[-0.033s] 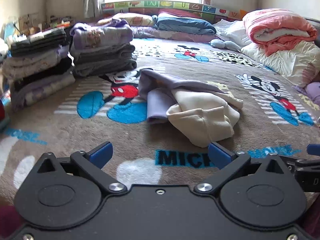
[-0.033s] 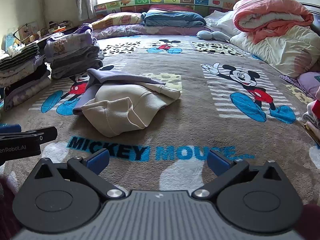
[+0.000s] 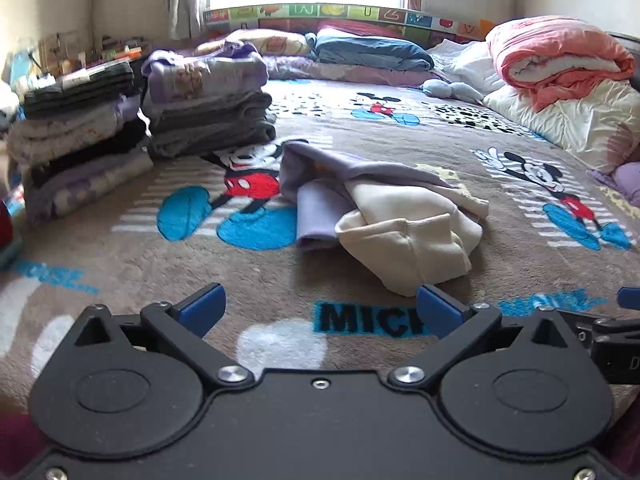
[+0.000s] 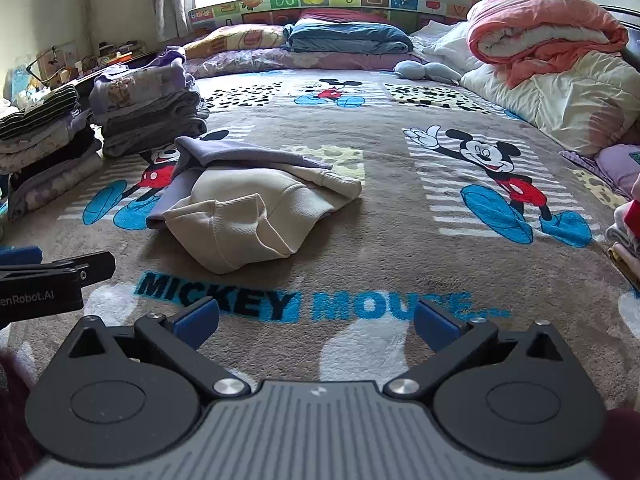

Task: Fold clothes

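Observation:
A crumpled cream and lilac garment (image 3: 400, 236) (image 4: 248, 216) lies loosely bunched on the brown Mickey Mouse blanket (image 3: 360, 280) (image 4: 400, 240), just beyond both grippers. My left gripper (image 3: 320, 300) is open, low over the blanket's near part, with nothing between its blue pads (image 3: 204, 306). My right gripper (image 4: 316, 316) is open too and empty, to the right of the left one, whose black side (image 4: 48, 276) shows at the right wrist view's left edge. The garment sits ahead and right of the left gripper, ahead and left of the right one.
Two stacks of folded clothes (image 3: 208, 112) (image 3: 76, 148) stand at the bed's left side. Pillows and a blue folded blanket (image 3: 368, 48) line the headboard. A rolled orange quilt (image 3: 560, 56) rests on a white duvet (image 3: 560, 120) at right. More clothes (image 4: 628, 232) lie at the far right edge.

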{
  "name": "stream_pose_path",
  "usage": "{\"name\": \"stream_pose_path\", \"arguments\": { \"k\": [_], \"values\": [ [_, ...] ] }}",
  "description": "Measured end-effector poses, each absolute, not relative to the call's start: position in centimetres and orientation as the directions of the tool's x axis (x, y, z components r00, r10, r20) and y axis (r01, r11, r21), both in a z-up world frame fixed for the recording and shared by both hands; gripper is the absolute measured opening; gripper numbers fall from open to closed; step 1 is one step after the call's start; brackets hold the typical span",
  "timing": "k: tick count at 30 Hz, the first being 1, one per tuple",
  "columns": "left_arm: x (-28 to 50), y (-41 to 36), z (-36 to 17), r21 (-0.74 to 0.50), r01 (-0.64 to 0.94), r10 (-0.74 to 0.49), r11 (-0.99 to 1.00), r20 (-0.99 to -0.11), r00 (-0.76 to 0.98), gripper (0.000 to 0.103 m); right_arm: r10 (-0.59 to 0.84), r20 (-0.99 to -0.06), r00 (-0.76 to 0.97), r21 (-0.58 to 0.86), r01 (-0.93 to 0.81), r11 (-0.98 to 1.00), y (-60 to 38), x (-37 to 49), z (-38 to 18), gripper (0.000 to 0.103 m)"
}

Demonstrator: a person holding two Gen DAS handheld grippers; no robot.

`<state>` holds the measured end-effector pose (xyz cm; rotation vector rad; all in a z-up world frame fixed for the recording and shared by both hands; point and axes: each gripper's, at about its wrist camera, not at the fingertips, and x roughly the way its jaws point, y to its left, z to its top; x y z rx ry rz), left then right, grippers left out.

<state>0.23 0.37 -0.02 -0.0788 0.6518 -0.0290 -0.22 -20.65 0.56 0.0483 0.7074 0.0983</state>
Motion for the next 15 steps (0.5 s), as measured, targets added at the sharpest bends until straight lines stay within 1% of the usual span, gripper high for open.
{"name": "stream_pose_path", "arguments": {
  "k": [4,9,15],
  "values": [
    [0.9,1.5,0.0,-0.123,0.013,-0.088,0.992,-0.625,0.775,0.103,0.103,-0.645,0.757,0.075,-0.072,0.995,-20.7,0.0,0.7,0.103],
    [0.9,0.8,0.3,-0.031,0.016,-0.032,0.999,-0.608,0.793,0.103,0.103,-0.650,0.753,0.075,-0.071,0.995,-20.4,-0.2,0.4,0.103],
    [0.3,-0.4,-0.3,-0.005,0.014,-0.014,1.000,-0.601,0.799,0.103,0.103,-0.654,0.749,0.072,-0.074,0.995,-20.5,0.0,0.3,0.103]
  ]
}}
